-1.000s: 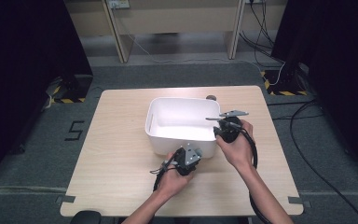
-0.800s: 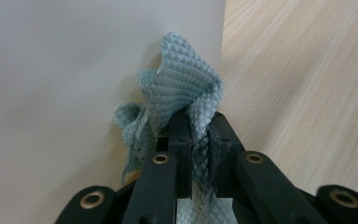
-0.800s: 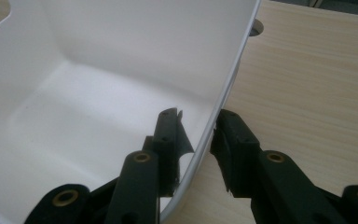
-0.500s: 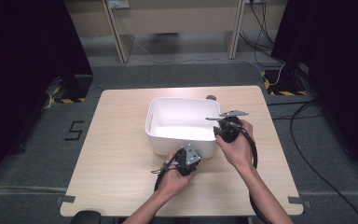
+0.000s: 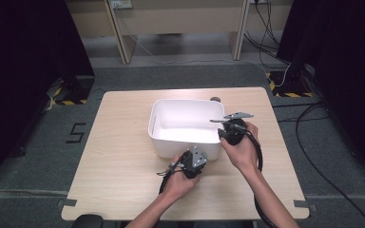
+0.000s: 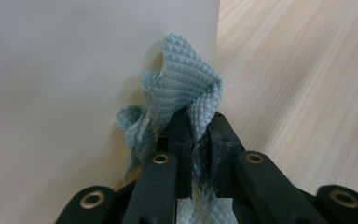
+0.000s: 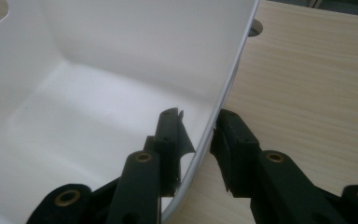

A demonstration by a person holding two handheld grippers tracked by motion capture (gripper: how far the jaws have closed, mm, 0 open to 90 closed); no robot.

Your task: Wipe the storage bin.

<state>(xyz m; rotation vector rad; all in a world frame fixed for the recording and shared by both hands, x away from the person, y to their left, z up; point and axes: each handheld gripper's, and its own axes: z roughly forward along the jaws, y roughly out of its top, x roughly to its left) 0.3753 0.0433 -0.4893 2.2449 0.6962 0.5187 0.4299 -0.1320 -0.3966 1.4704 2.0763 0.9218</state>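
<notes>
We count one white bin (image 5: pixel 185 126) at the middle of the tabletop (image 5: pixel 119 156) and one blue-grey cloth (image 6: pixel 182 102). Our left claw (image 6: pixel 198 135) pinches the cloth against the bin's outer wall at 6 o'clock. Our right claw (image 7: pixel 198 135) clamps the bin's rim at 3 o'clock, one jaw inside, one outside.

**Count on the tabletop**

One tabletop (image 5: pixel 119 156) carries one white bin (image 5: pixel 183 121). One pale blue-green cloth (image 6: pixel 186 100) is present, crumpled. Two tongs are at work: the left tongs (image 5: pixel 193 159) and the right tongs (image 5: pixel 229 130), one in each of the person's two hands. One small dark round thing (image 5: pixel 215 99), possibly a hole, sits behind the bin.
</notes>
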